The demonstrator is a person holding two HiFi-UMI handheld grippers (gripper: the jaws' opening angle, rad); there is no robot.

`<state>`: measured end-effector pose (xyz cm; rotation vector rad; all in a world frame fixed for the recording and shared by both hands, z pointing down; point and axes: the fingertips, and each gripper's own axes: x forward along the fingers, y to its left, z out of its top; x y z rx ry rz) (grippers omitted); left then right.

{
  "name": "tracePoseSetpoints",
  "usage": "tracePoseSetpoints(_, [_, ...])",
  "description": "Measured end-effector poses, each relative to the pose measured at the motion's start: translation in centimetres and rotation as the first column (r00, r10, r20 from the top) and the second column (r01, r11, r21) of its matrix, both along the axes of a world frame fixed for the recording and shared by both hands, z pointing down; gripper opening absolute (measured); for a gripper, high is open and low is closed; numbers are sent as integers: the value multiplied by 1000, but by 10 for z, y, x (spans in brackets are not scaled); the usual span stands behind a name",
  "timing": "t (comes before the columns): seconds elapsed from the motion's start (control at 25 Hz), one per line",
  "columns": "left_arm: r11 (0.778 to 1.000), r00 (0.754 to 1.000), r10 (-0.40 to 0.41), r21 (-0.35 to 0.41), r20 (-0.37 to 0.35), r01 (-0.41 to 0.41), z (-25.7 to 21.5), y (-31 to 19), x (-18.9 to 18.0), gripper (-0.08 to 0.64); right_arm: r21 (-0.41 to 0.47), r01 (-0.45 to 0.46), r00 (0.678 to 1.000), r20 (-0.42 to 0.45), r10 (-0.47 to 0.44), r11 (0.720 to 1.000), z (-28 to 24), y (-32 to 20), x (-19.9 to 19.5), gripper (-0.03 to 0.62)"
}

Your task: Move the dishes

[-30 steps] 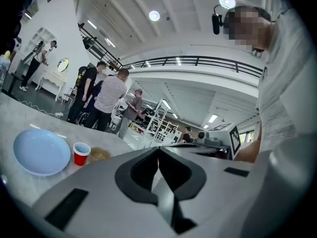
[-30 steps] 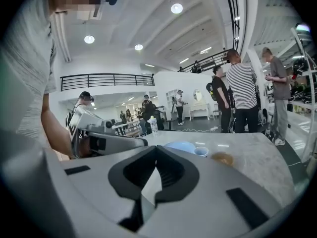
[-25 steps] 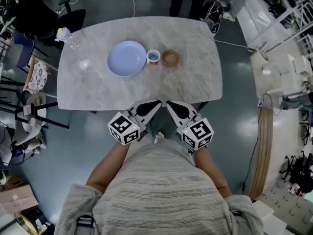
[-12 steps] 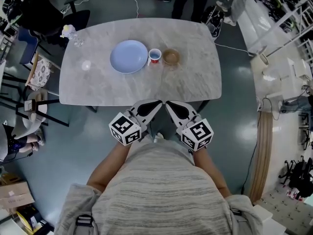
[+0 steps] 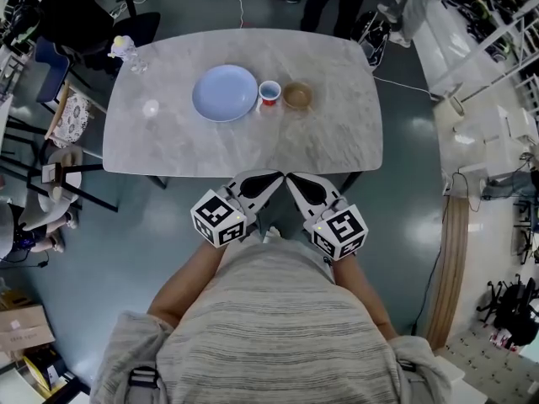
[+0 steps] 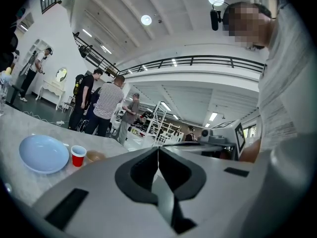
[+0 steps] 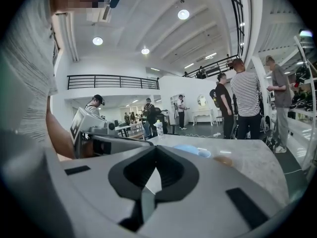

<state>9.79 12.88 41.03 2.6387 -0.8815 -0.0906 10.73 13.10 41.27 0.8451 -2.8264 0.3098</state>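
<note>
Marble-patterned and pale grey, the rounded tabletop (image 5: 320, 141) carries three dishes in a row near its far edge, a little left of centre. A pale blue round plate (image 5: 225, 93) lies leftmost. A small red cup (image 5: 269, 92) stands upright just beside the plate's right rim, and a shallow brown bowl (image 5: 296, 97) sits just right of the cup. Whether the three touch cannot be told from the head view. A clear plastic bottle (image 5: 126, 53) stands at the far left corner, well apart from the dishes. The left gripper (image 5: 271, 176) and the right gripper (image 5: 291, 178) hang side by side just off the near edge, over the dark floor (image 5: 404, 225), their tips angled toward each other and nearly meeting. They are held close to the grey striped top (image 5: 269, 326) of the person holding them. In the left gripper view the two dark pads are pressed together with nothing between them (image 6: 158, 150), and the plate (image 6: 43, 153), cup (image 6: 78, 155) and bowl (image 6: 95, 156) show far off to the left on the table. In the right gripper view that gripper's pads likewise meet on nothing (image 7: 156, 148), with the plate (image 7: 187, 148), cup (image 7: 204, 153) and bowl (image 7: 224, 160) beyond. Several bystanders (image 6: 106, 108) stand past the table's far edge.
</note>
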Motion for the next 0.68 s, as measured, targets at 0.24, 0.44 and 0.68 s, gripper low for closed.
tracePoseSetpoints(0.24, [1000, 1000, 5, 2, 16, -5, 0, 0, 5, 20, 12, 13, 1000, -2, -13, 1000, -4, -1, 3, 17])
tracePoseSetpoints(0.44, [1000, 1000, -7, -10, 14, 7, 1, 0, 3, 20, 14, 28, 1000, -7, -28, 1000, -3, -1, 1, 17])
tracePoseSetpoints(0.68, [999, 1000, -19, -38, 2, 20, 5, -4, 4, 20, 7, 23, 1000, -6, -23, 1000, 1, -3, 2, 17])
